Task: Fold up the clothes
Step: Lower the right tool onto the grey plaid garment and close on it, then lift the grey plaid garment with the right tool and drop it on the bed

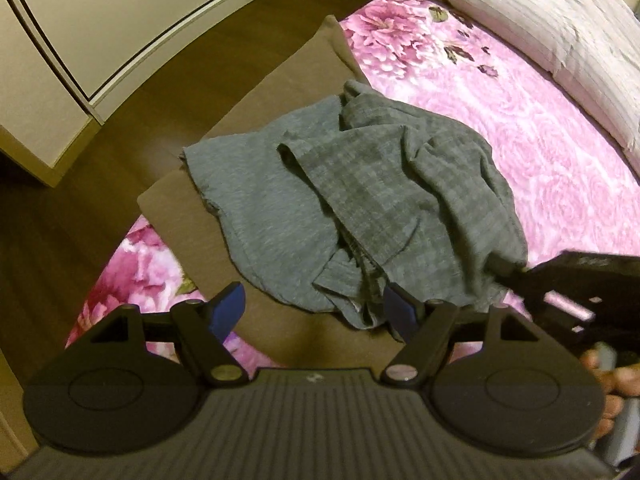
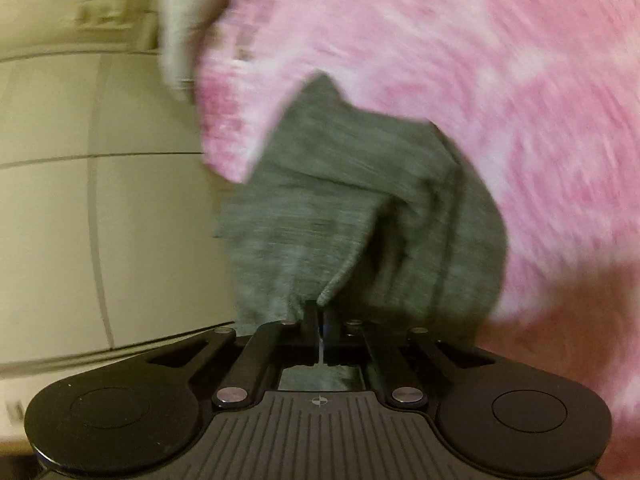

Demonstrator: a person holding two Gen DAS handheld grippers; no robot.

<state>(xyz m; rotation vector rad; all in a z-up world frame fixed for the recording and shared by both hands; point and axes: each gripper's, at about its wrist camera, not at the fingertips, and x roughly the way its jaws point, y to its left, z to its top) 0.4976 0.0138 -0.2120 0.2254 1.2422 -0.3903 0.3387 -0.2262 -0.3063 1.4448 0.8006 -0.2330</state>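
Two grippers are mine here, one in each hand. My left gripper (image 1: pixel 316 308) hovers with its blue-padded fingers (image 1: pixel 230 306) spread wide, nothing between them, just above the near edge of a crumpled grey garment (image 1: pixel 360 200). That garment lies heaped on a brown cloth (image 1: pixel 280 80), which is spread flat over a bed with a pink floral cover (image 1: pixel 540 140). One part of the garment is plain grey and lies flatter on the left; the rest shows a faint check pattern and is bunched in folds toward the right.

My right gripper (image 2: pixel 320 316) has its fingers pressed together on an edge of the grey garment (image 2: pixel 340 208), with only a thin sliver of cloth showing between them. In the left wrist view this gripper (image 1: pixel 516 276) comes in from the right, clamped on the garment's right-hand corner, which looks slightly lifted and pulled toward it. The right wrist view is blurred, so fine detail of the cloth is lost there.

Beyond the bed cover lies a pale striped pillow (image 1: pixel 540 12) at the far edge. Cream cabinet doors (image 1: pixel 100 20) stand to the left, across a strip of dark wooden floor (image 1: pixel 140 120).
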